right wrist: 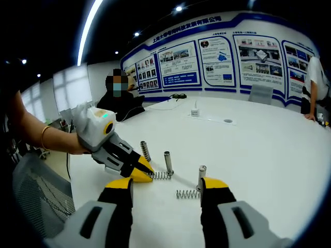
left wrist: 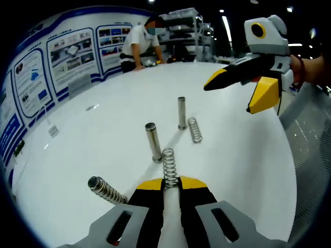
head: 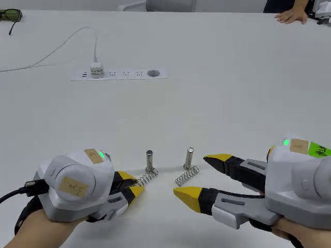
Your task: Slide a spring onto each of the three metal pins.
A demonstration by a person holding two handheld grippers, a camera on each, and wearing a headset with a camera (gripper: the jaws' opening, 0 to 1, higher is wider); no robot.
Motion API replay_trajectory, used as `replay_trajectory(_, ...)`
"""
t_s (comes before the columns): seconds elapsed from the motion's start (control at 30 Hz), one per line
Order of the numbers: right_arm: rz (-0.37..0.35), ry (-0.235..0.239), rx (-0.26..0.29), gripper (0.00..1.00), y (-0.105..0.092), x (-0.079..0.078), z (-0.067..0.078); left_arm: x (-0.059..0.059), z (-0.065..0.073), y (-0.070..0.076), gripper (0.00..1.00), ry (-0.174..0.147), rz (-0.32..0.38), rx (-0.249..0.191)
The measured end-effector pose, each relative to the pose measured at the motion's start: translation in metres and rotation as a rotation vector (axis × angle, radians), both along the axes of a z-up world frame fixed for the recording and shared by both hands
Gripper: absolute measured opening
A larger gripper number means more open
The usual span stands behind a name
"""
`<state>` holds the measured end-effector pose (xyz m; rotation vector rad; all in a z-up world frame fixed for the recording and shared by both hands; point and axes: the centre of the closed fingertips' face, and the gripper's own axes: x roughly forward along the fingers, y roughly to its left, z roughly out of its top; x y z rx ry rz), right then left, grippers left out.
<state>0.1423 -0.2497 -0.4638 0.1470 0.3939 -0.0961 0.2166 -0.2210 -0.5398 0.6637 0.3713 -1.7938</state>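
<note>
Your left gripper (left wrist: 170, 182) pinches the spring (left wrist: 168, 163), your right gripper (head: 201, 175) is wide apart; stand the spring up over the nearest pin (left wrist: 152, 142).

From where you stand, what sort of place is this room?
Probably a company meeting or exhibition room: a long white table with a flat white power strip on it, and blue-framed display boards behind.

Three pins (left wrist: 152, 140) and, seemingly, three springs (left wrist: 195, 129).
</note>
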Motion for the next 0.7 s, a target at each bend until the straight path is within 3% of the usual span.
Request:
replay_trajectory(0.17, -0.011, -0.01, 0.014, 0.54, -0.001, 0.0, 0.003, -0.004, 0.001, 0.007, 0.1, 0.005, -0.004, 0.009)
replay_trajectory(0.3, -0.008, -0.019, 0.02, 0.54, 0.0, 0.001, 0.006, -0.009, 0.003, 0.015, 0.1, 0.043, 0.011, 0.012)
replay_trajectory(0.43, -0.005, -0.026, 0.03, 0.54, 0.002, 0.001, 0.008, -0.013, 0.006, 0.023, 0.1, 0.059, 0.019, 0.007)
replay_trajectory(0.6, 0.001, -0.056, 0.073, 0.52, 0.005, 0.004, 0.014, -0.018, 0.015, 0.028, 0.1, 0.093, 0.033, -0.015)
replay_trajectory(0.7, 0.001, -0.075, 0.105, 0.49, 0.007, 0.007, 0.017, -0.021, 0.022, 0.03, 0.1, 0.13, 0.05, -0.036)
